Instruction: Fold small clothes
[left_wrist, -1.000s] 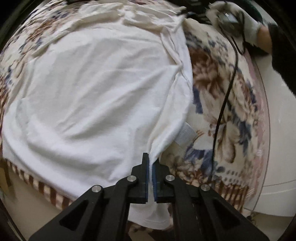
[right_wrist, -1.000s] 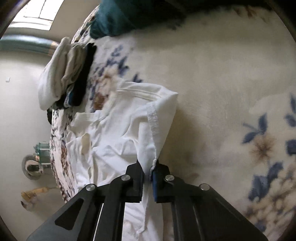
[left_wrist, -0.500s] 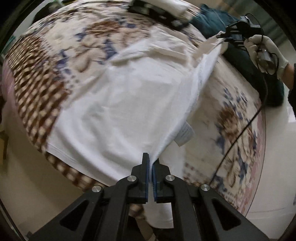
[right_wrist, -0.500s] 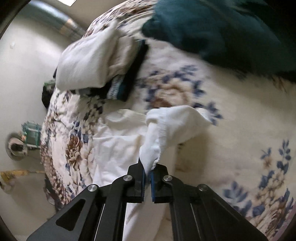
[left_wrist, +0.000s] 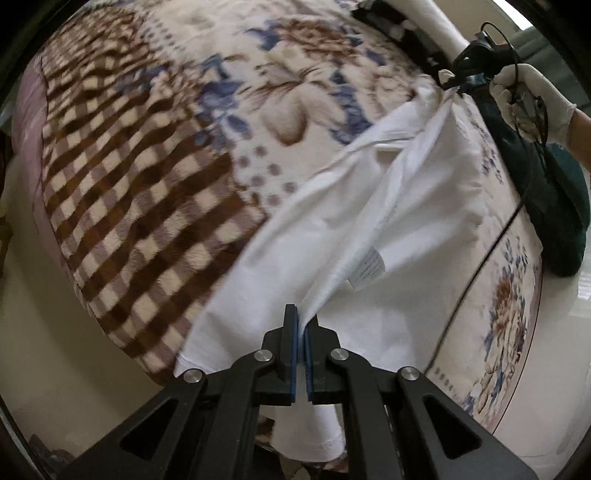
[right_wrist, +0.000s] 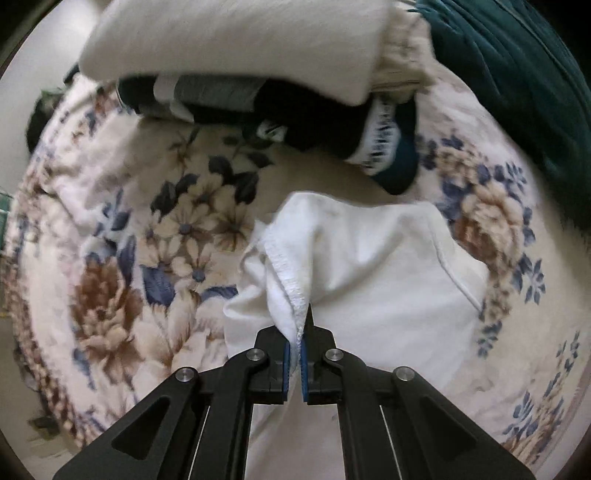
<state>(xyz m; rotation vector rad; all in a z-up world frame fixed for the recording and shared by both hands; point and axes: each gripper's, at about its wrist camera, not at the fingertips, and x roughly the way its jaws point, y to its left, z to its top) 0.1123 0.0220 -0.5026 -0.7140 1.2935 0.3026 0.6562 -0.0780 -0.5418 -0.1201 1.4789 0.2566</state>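
Soft daylight fills both of my wrist views, with no hard shadows. In the left view, a bright window strip glares at the top right corner, and the white shirt (left_wrist: 388, 229) is nearly blown out. Motion blur smears the checked border of the blanket (left_wrist: 140, 206). In the right view, the stack of folded clothes (right_wrist: 236, 55) and the teal cloth (right_wrist: 517, 92) are streaked and soft. The fisheye lens bends everything toward dark, vignetted rims.

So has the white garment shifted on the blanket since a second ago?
Yes. In the left wrist view the white garment has been dragged right, off the checked border of the floral blanket, towards the dark green cloth.
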